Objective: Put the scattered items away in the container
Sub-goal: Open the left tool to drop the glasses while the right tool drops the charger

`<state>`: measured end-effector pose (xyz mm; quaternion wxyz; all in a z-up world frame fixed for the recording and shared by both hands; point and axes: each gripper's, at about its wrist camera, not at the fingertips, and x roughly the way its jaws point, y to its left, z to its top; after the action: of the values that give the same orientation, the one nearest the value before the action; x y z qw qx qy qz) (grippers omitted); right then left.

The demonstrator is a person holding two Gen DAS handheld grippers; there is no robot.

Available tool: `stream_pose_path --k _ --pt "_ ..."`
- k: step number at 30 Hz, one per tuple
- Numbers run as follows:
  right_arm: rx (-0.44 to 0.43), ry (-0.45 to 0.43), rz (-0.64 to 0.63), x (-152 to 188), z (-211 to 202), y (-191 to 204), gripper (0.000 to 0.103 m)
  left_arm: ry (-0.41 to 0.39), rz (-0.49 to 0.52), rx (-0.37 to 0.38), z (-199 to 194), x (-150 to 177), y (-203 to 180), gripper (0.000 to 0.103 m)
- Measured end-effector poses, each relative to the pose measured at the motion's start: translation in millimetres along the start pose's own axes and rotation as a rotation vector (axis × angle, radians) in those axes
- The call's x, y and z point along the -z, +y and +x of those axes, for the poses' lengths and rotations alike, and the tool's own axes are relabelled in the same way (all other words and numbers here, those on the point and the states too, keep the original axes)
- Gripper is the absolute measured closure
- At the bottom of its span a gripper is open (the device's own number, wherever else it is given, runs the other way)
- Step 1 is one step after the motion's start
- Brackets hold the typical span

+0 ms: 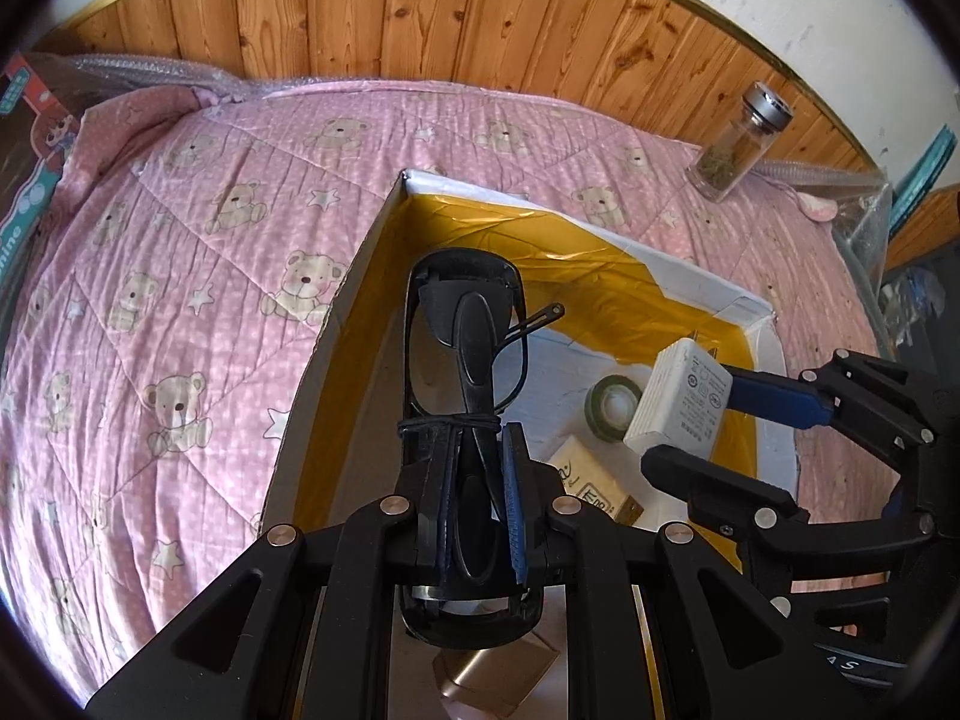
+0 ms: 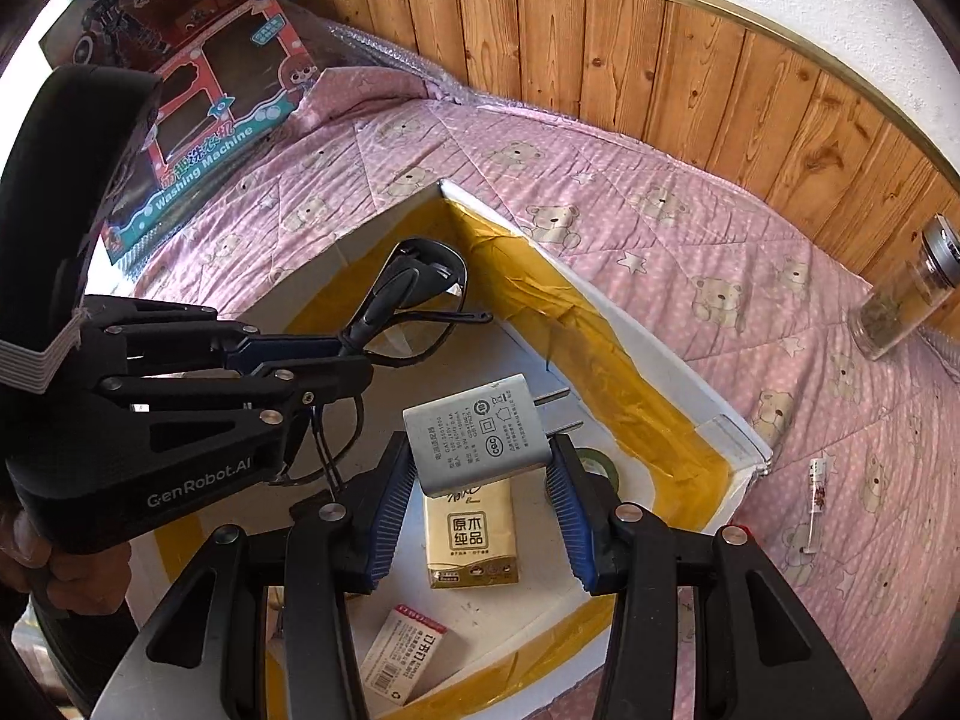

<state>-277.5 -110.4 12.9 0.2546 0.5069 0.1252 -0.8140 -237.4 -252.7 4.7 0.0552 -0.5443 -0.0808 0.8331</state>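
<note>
Both grippers hang over the open box (image 2: 660, 348), left gripper (image 1: 474, 480) clamping folded sunglasses (image 1: 465, 330) lengthwise, right gripper (image 2: 480, 480) pinching the charger (image 2: 477, 435).

pink bear quilt (image 1: 180, 240) | wood wall panelling (image 1: 420, 18) | toy box (image 2: 198, 96)

Bed with pink teddy-bear quilt (image 2: 690, 252) carries everything, wood-panel wall running along its far side. White box lined with yellow tape (image 2: 606, 330) sits directly on the quilt; glass spice jar with silver cap (image 2: 900, 306) lies tilted on the quilt to the right of the box near the wall, and a small clear tube (image 2: 817, 498) lies just right of the box's near corner. Toy washing-machine carton (image 2: 198, 120) leans at the quilt's edge left of the box, with bubble wrap (image 2: 384, 54) behind it along the wall.
</note>
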Motion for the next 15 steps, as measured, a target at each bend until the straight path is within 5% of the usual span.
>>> stream_pose_path --k 9,15 --pt "0.034 0.044 -0.048 -14.7 28.9 -3.2 0.056 0.024 0.041 -0.062 23.5 -12.7 -0.2 0.085" --pt "0.023 0.03 0.001 -15.3 28.9 -13.9 0.055 0.005 0.058 -0.082 21.7 -14.3 0.3 0.072"
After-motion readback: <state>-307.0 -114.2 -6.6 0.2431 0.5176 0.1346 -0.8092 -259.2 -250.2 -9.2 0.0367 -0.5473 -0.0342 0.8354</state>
